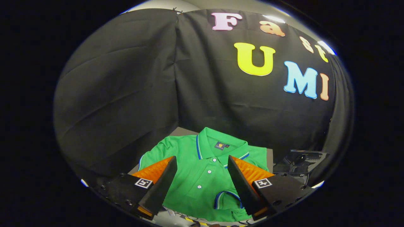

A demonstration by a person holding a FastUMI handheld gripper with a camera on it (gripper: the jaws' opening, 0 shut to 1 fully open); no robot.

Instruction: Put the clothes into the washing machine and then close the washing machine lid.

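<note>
A green polo shirt (202, 170) with a blue-and-white trimmed collar lies folded flat on a grey surface (186, 131), collar pointing toward the black cloth wall. My gripper (202, 162) hovers over the shirt's chest, open wide, with the button placket showing between its two fingers (164, 181). Nothing is held. A folded sleeve cuff lies near the right finger, low on the shirt.
A black cloth wall (126, 94) hangs close behind the shirt and wraps around to the left. A dark piece of equipment (300, 160) sits to the right of the shirt, beyond the right finger.
</note>
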